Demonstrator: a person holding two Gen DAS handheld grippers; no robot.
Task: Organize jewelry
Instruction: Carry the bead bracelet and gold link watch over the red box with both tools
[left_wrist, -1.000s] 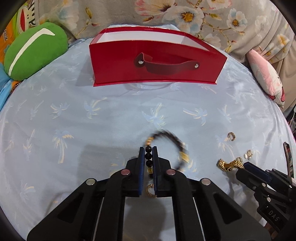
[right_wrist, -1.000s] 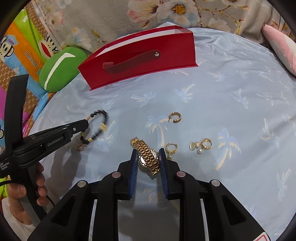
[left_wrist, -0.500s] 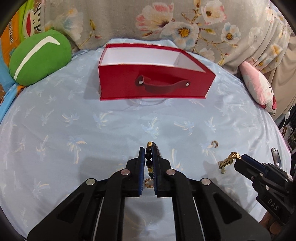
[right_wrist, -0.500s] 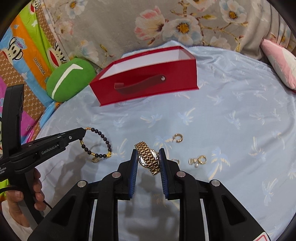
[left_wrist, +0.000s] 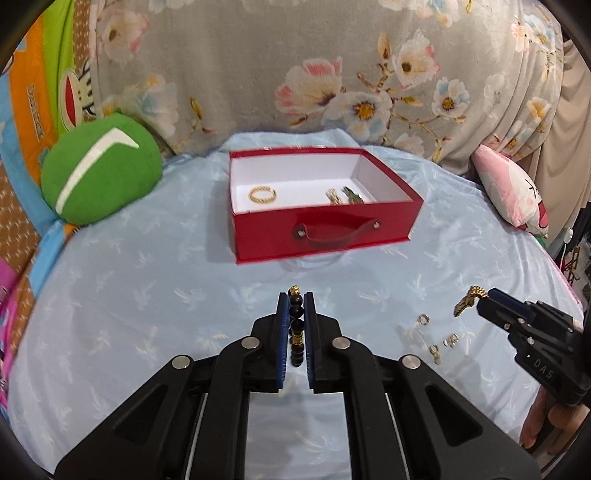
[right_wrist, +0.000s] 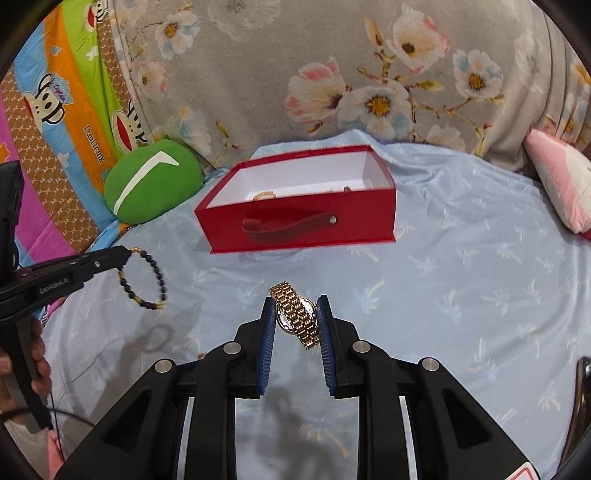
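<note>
Left gripper (left_wrist: 295, 314), lower centre of the left wrist view, is clamped tight on a black bead bracelet (left_wrist: 296, 325); in the right wrist view the bracelet (right_wrist: 146, 280) hangs as a loop off the gripper tip at the left edge, clear of the bed (left_wrist: 147, 295). Right gripper (right_wrist: 296, 314), lower centre of its own view, is closed narrow on a gold watch (right_wrist: 295, 314), band tilted between the blue pads. Seen from the left wrist it sits at the right edge with the watch (left_wrist: 466, 300) dangling from the tip. Red box (left_wrist: 321, 225) stands open at upper centre on the blue sheet, handle facing the camera; a gold ring (left_wrist: 262, 194) and more gold pieces (left_wrist: 341, 195) lie inside. Small gold earrings (left_wrist: 436, 339) lie loose on the bed, lower right. Green cushion (left_wrist: 99, 170) at left, pink pillow (left_wrist: 513, 199) at right.
</note>
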